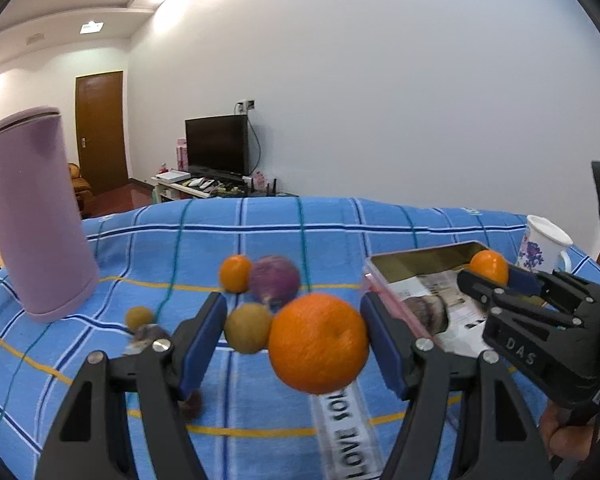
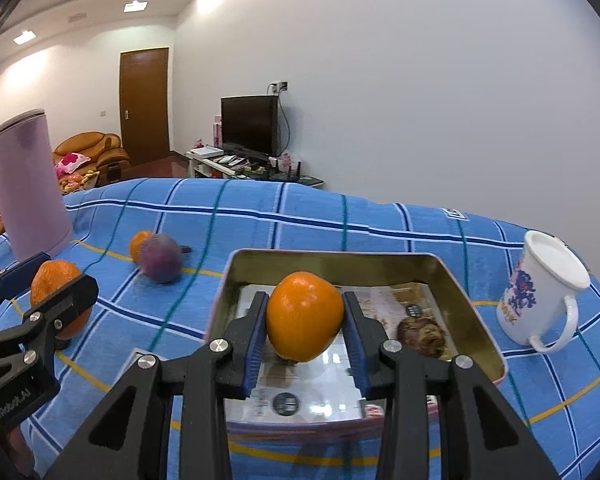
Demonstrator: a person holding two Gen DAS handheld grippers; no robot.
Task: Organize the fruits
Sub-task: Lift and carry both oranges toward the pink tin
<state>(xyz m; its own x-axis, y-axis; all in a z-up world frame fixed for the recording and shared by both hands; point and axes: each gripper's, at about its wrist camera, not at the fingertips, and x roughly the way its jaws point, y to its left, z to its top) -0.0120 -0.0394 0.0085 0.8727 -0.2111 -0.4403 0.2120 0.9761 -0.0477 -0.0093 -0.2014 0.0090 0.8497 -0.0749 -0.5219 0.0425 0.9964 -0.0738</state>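
Covering the table, a blue checked cloth [image 2: 300, 220] runs toward a far white wall, TV [image 2: 250, 126] and door [image 2: 144, 106]. Right gripper [image 2: 305, 322] clamps an orange [image 2: 302, 316] over the tin tray [image 2: 476, 312]. Left gripper [image 1: 294, 340], jaws apart, brackets a bigger orange [image 1: 318, 344], left of the tray.

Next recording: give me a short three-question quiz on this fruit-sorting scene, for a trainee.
1. True or false: the right gripper is shut on an orange.
2. In the right wrist view, what stands to the right of the tin tray? A. a flowered mug B. a banana C. a kettle
3. Short answer: what colour is the tall canister on the checked cloth?
Key: 1 true; 2 A; 3 lilac (pale purple).
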